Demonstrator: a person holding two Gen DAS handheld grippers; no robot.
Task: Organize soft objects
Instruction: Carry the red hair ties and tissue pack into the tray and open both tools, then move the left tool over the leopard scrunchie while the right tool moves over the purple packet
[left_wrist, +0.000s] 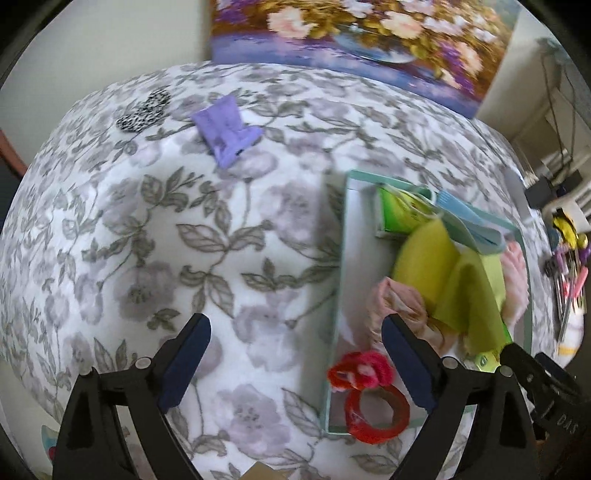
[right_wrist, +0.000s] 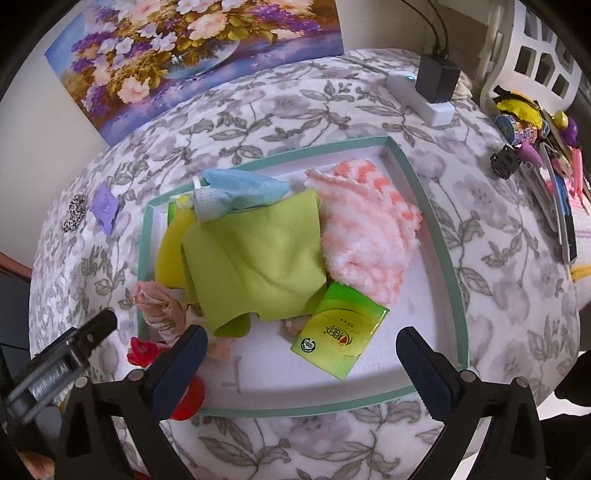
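Both grippers, left (left_wrist: 295, 354) & right (right_wrist: 301, 356), spread wide, nothing gripped. Tray (right_wrist: 424, 195) holds 1 green cloth (right_wrist: 255, 258), 1 pink fluffy cloth (right_wrist: 369, 236), 2 tissue packs (right_wrist: 340, 330). Purple cloth (left_wrist: 227, 129) & spotted scrunchie (left_wrist: 146, 110) outside tray, on floral cover (left_wrist: 155, 236).

Both the left gripper (left_wrist: 295, 363) and right gripper (right_wrist: 301, 374) are showing black frames, navy-padded jaws, silver screws and, seemingly, blurred white lettering.
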